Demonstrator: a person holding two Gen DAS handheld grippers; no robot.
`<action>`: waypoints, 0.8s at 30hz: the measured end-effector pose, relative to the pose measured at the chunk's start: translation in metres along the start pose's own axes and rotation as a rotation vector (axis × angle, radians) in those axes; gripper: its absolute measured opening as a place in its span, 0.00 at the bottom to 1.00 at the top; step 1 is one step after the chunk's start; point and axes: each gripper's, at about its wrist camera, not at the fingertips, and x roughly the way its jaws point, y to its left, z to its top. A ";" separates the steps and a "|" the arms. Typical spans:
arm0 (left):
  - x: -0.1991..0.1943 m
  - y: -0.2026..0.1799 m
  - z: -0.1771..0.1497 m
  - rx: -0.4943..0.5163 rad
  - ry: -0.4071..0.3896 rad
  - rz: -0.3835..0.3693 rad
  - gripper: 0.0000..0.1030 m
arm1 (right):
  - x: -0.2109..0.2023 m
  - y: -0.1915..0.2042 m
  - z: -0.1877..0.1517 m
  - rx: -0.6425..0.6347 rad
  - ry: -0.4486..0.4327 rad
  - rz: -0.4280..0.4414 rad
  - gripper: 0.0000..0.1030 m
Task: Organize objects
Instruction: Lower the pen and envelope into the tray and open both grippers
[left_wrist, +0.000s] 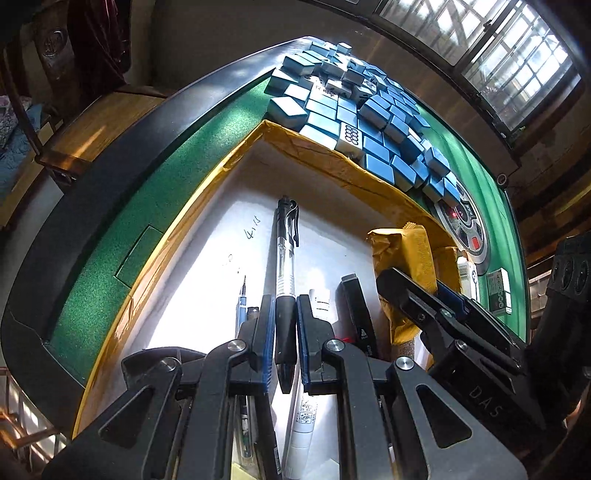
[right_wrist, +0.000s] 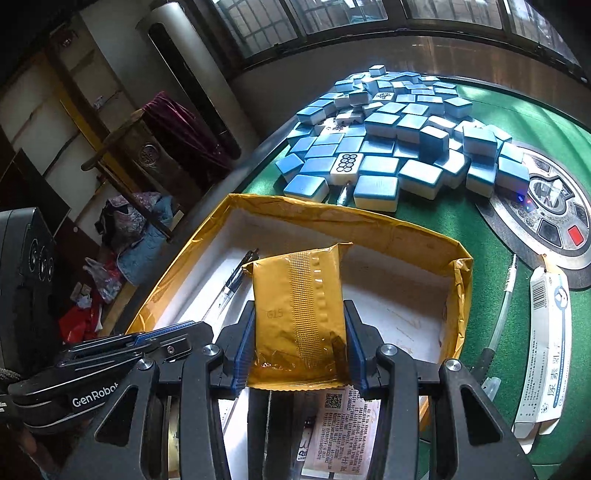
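Observation:
My left gripper (left_wrist: 285, 325) is shut on a clear pen with a black grip (left_wrist: 285, 280), held over the white inside of a shallow box with yellow-taped walls (left_wrist: 207, 199). My right gripper (right_wrist: 300, 345) is shut on a gold foil packet (right_wrist: 299, 306), also above that box (right_wrist: 369, 221); the pen (right_wrist: 231, 286) shows behind the packet's left edge. The right gripper and its packet (left_wrist: 402, 254) appear at the right of the left wrist view. Under the left gripper lie a blue pen (left_wrist: 242, 301), a black marker (left_wrist: 358, 314) and a white marker (left_wrist: 304, 421).
A pile of blue-backed mahjong tiles (right_wrist: 399, 144) covers the green felt table (right_wrist: 517, 125) beyond the box. A round control panel (right_wrist: 550, 218) sits in the table's centre. A white carton (right_wrist: 546, 347) and a thin pen (right_wrist: 504, 295) lie right of the box. A printed slip (right_wrist: 343, 432) lies under the right gripper.

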 end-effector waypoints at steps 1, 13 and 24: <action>0.002 0.000 0.000 0.001 0.003 0.003 0.09 | 0.000 0.000 0.000 -0.007 -0.001 0.001 0.38; 0.011 -0.001 -0.002 -0.001 0.018 -0.002 0.10 | -0.003 -0.004 0.000 0.004 -0.011 0.020 0.48; -0.005 0.005 -0.007 -0.061 -0.031 -0.070 0.44 | -0.016 -0.004 0.001 0.014 -0.049 0.117 0.53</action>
